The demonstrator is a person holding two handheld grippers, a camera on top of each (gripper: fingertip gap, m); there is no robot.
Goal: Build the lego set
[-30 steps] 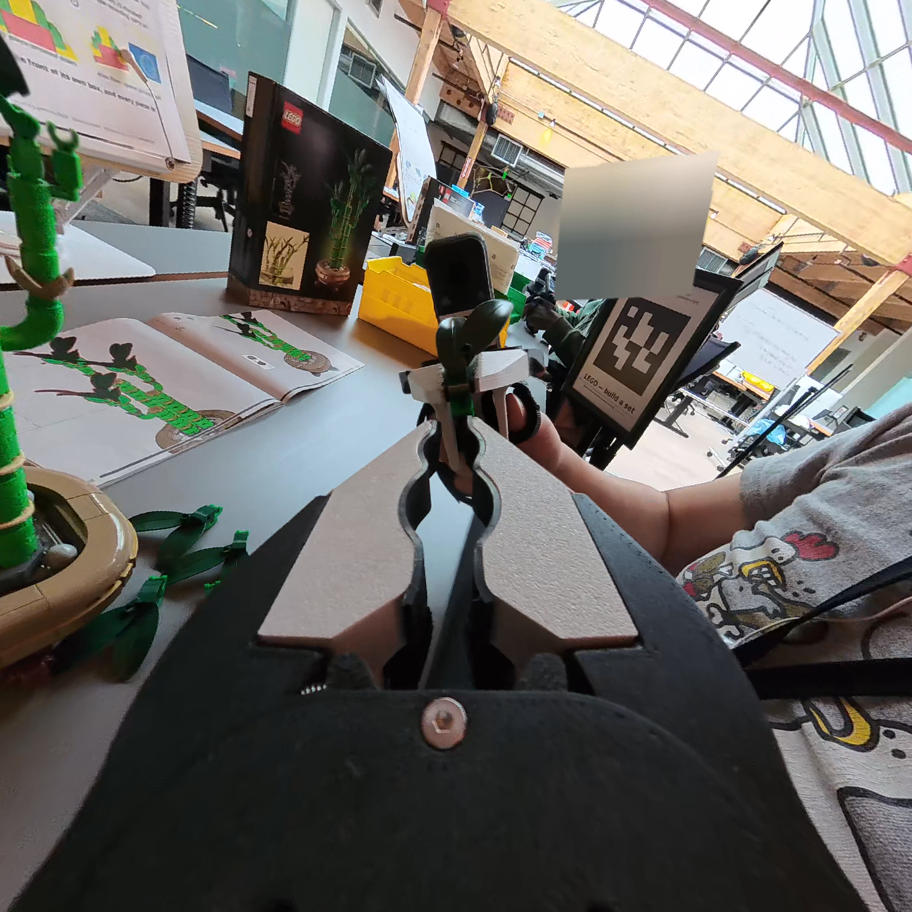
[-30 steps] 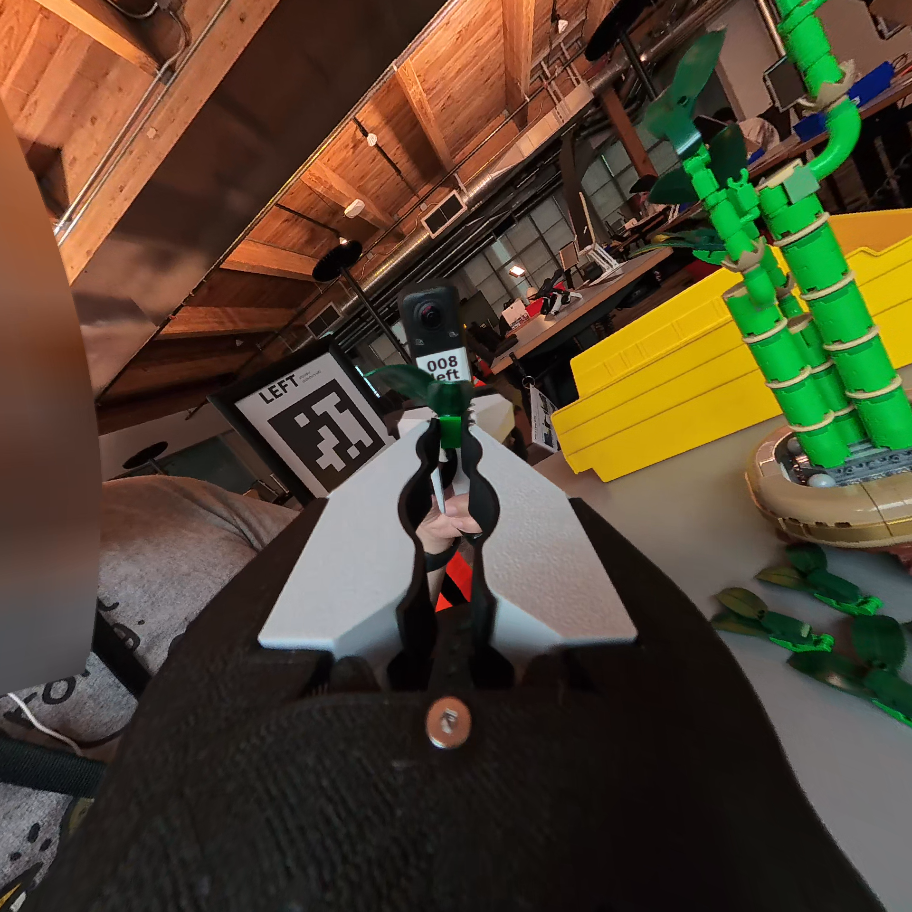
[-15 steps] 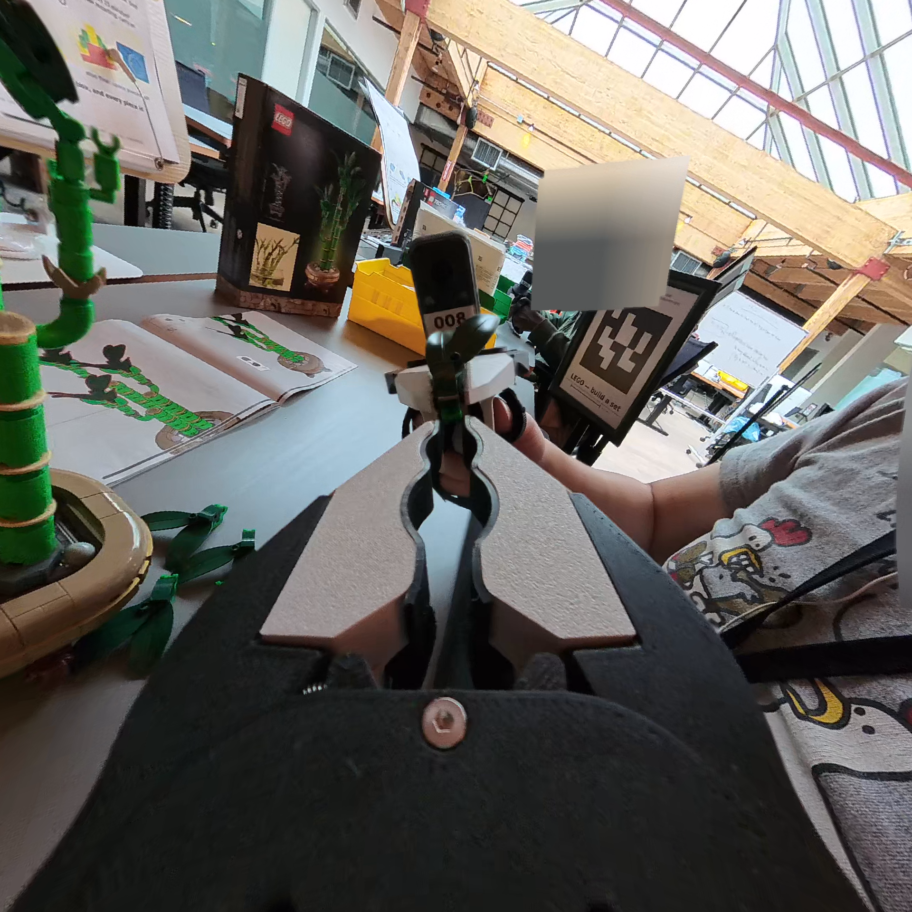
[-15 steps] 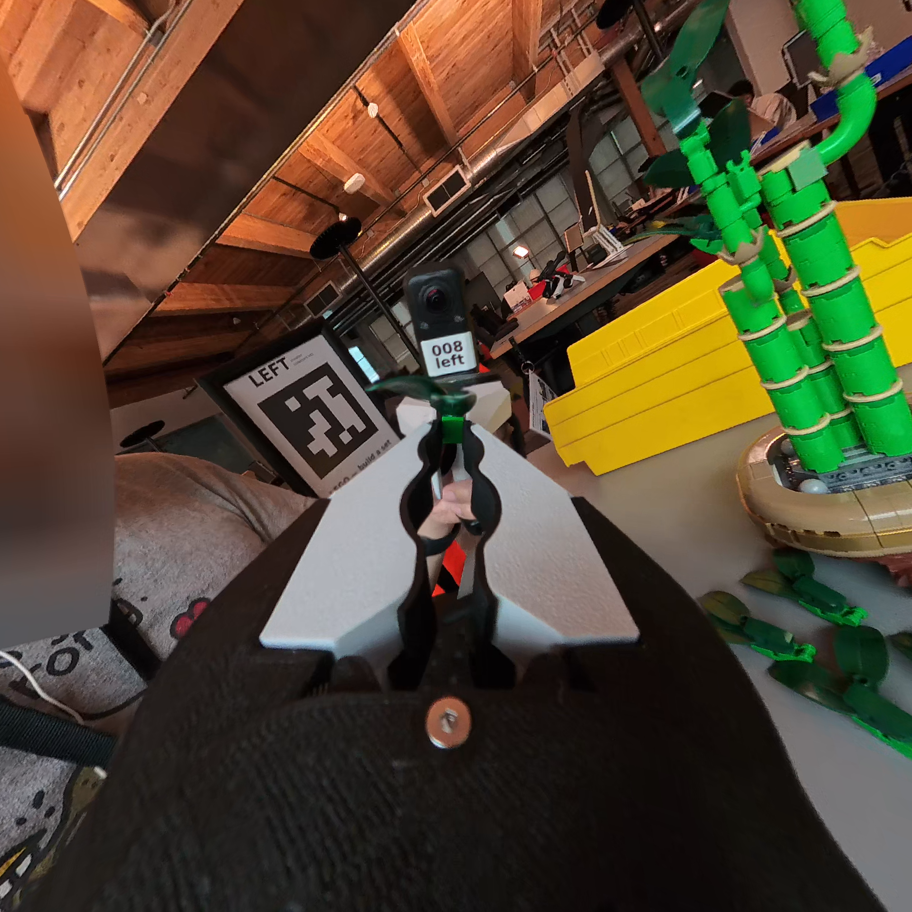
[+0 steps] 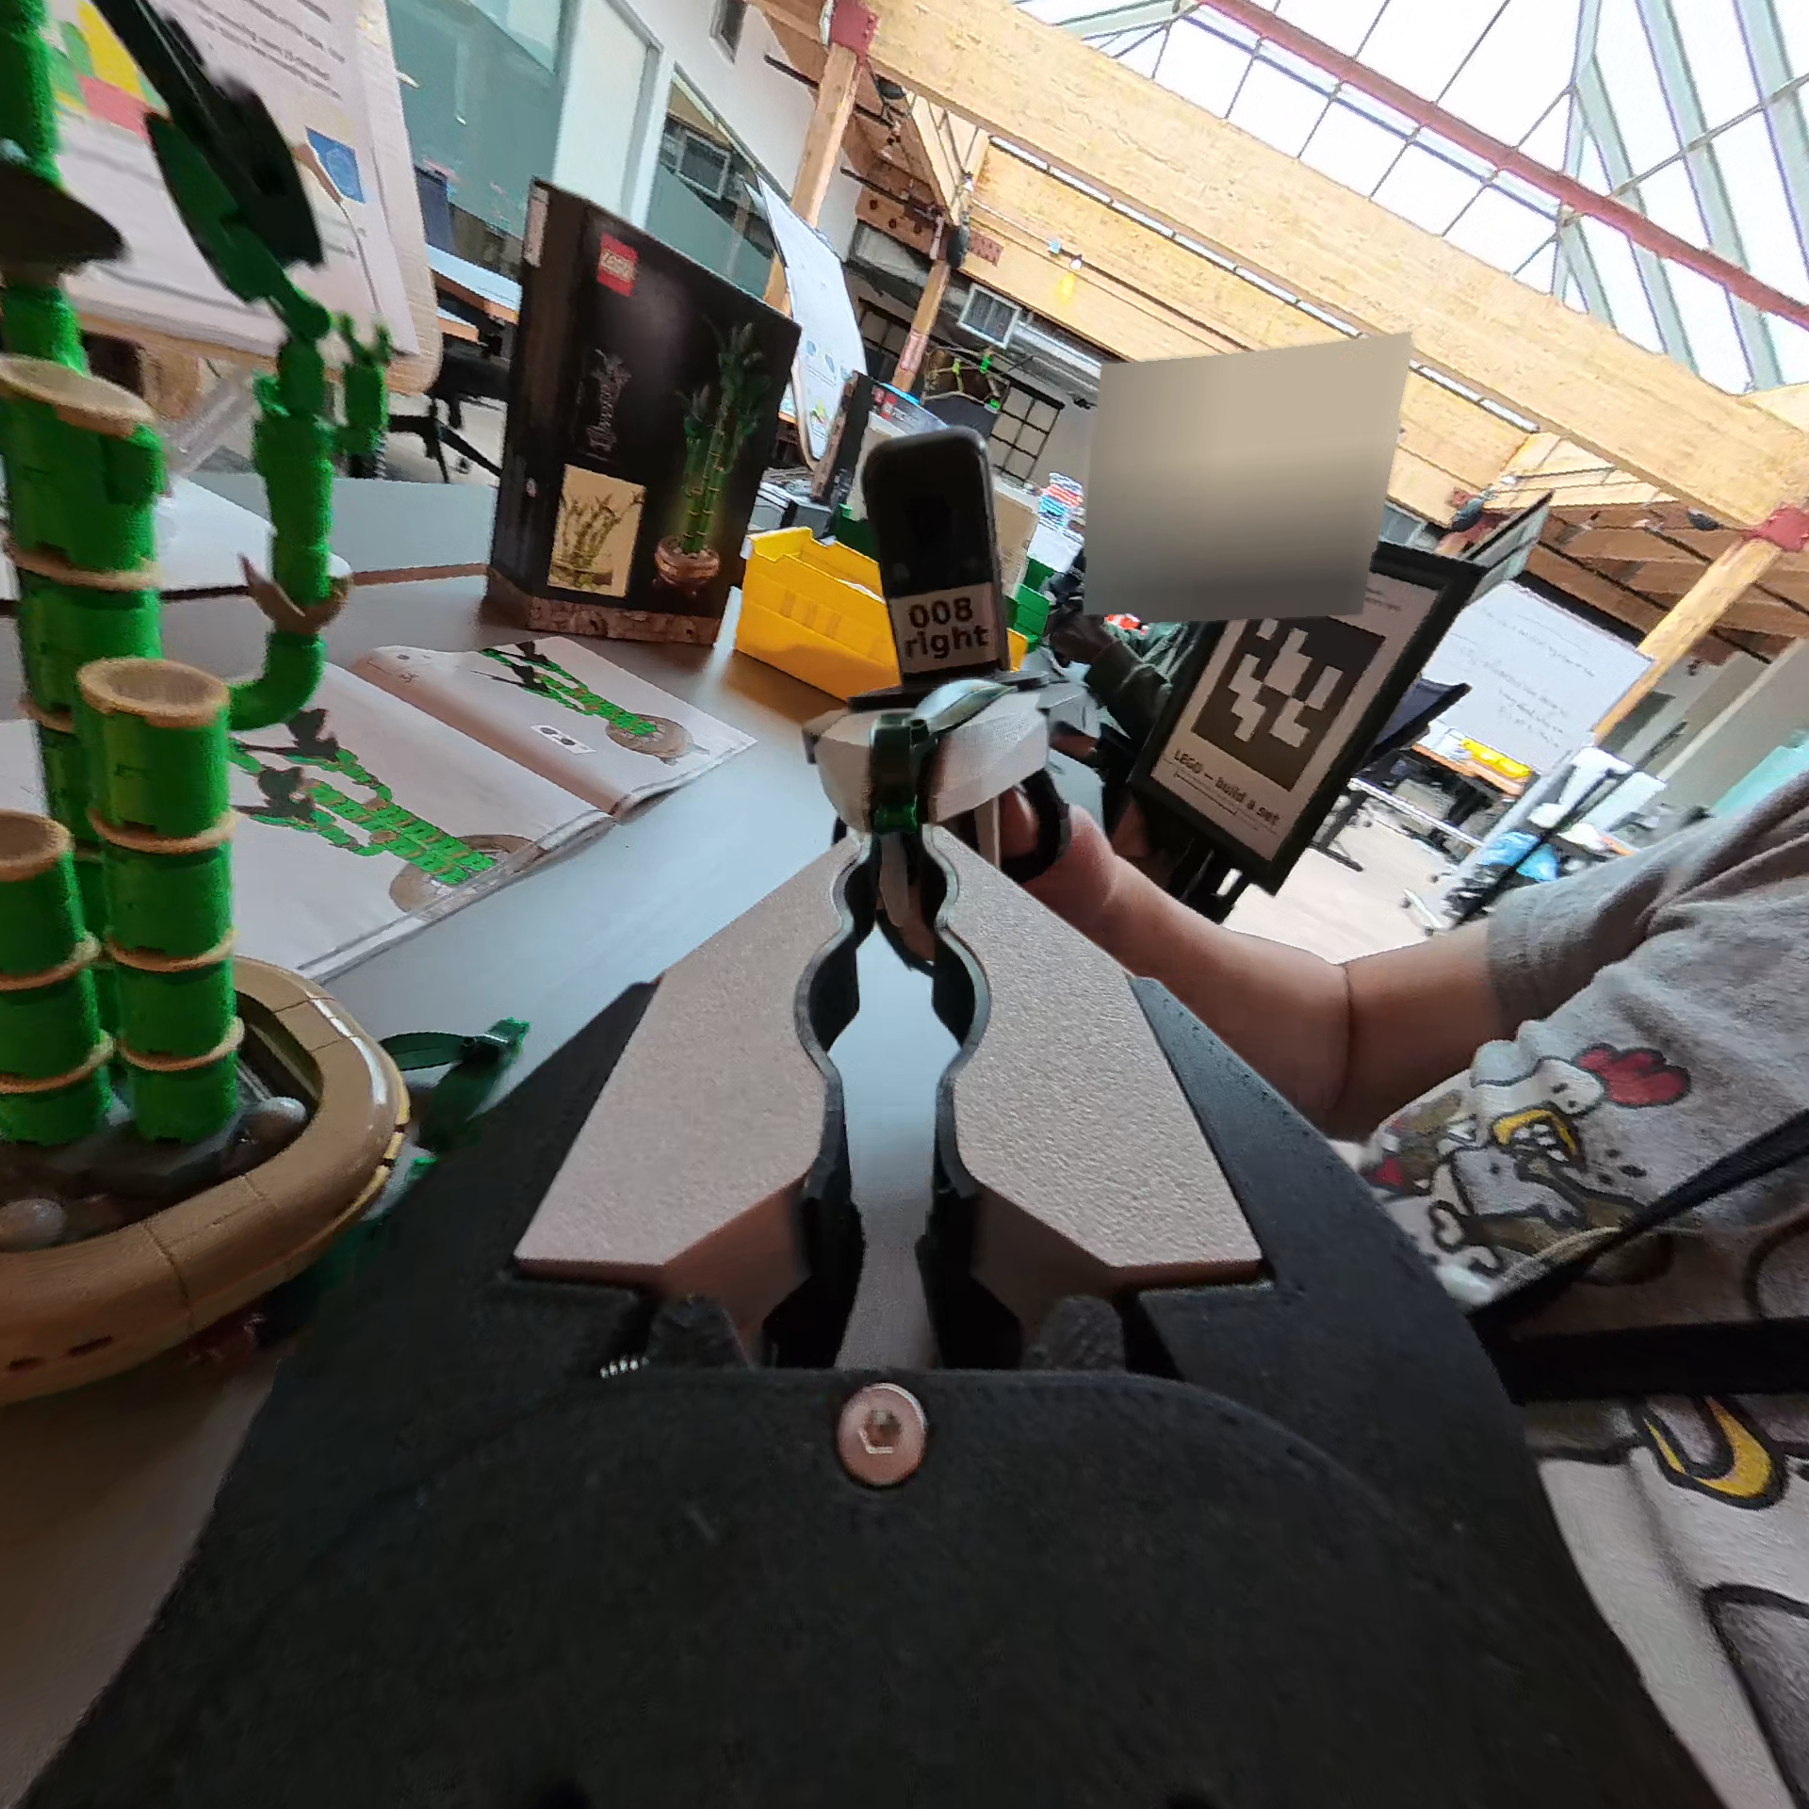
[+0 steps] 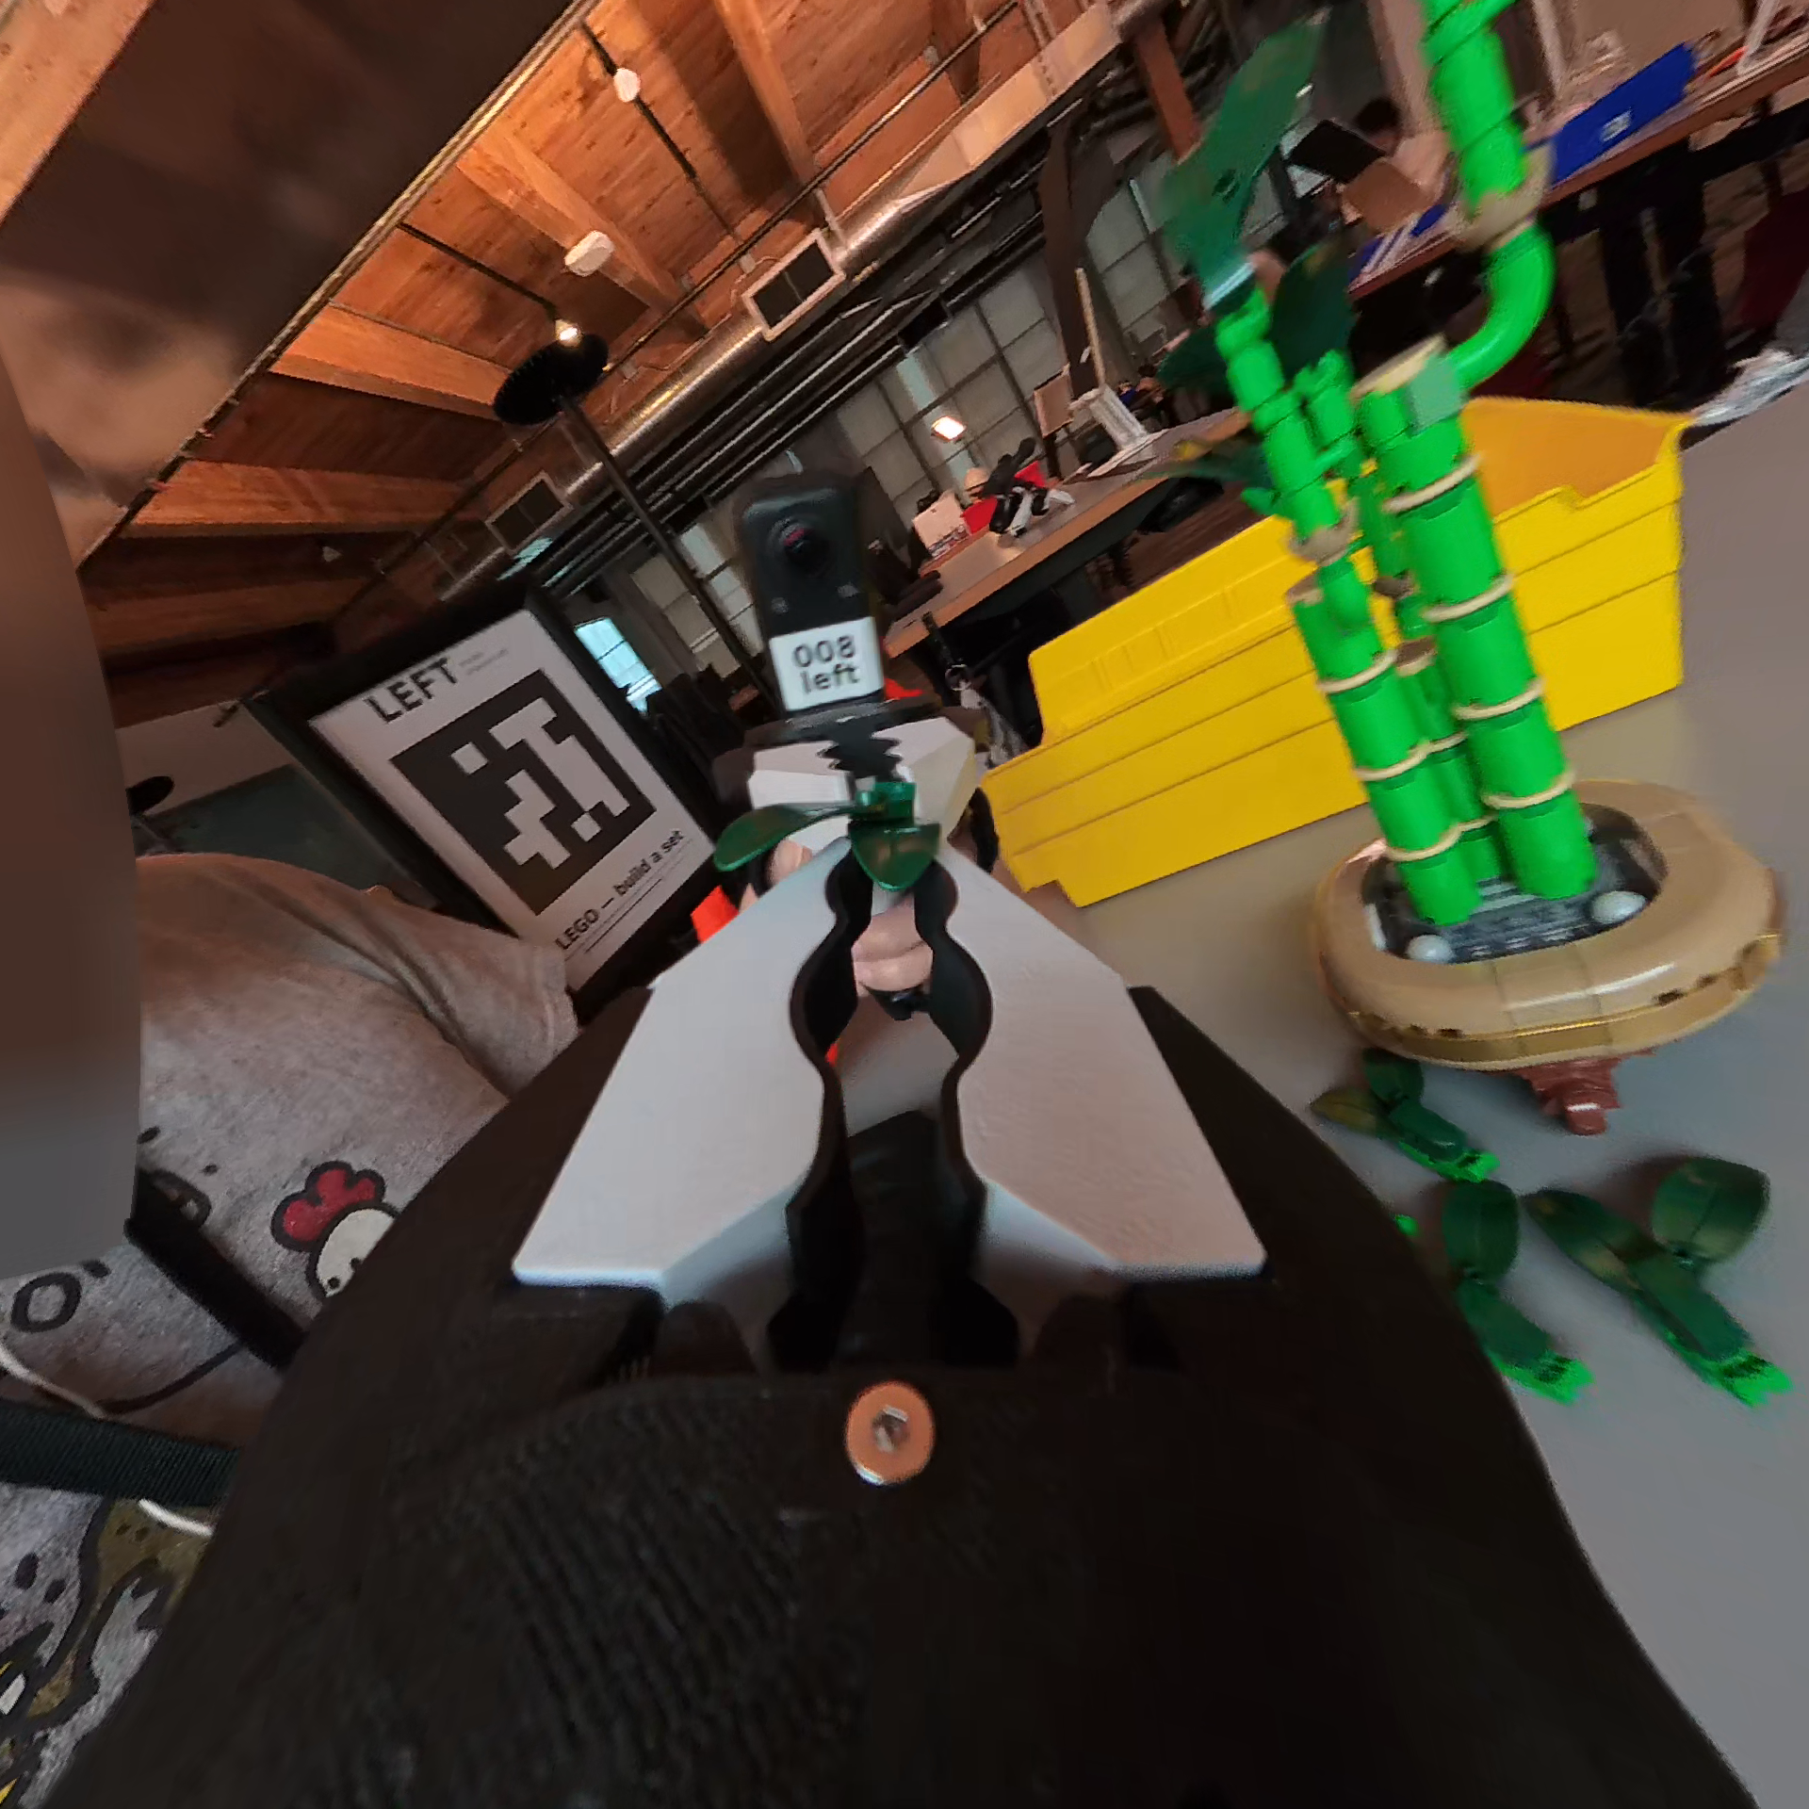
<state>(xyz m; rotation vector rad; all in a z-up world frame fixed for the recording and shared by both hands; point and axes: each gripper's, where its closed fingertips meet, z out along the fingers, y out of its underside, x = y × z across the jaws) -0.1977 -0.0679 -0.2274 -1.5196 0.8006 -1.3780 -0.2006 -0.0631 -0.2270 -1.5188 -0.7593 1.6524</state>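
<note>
Both grippers meet tip to tip above the worktop: left gripper (image 5: 896, 861) and right gripper (image 6: 886, 866), jaws closed on one green leaf piece (image 6: 886, 842). Labelled set box (image 5: 636, 460) stands at the far edge. Bamboo model (image 6: 1449, 705) now closer than before.

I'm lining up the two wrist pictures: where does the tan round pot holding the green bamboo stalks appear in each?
Left wrist view: the tan round pot sits at the lower left edge, partly cut off.
Right wrist view: the pot sits right of centre on the grey table.
Shared landmark: the yellow plastic bin, behind the right gripper in the left view, left of the stalks in the right view.
</note>
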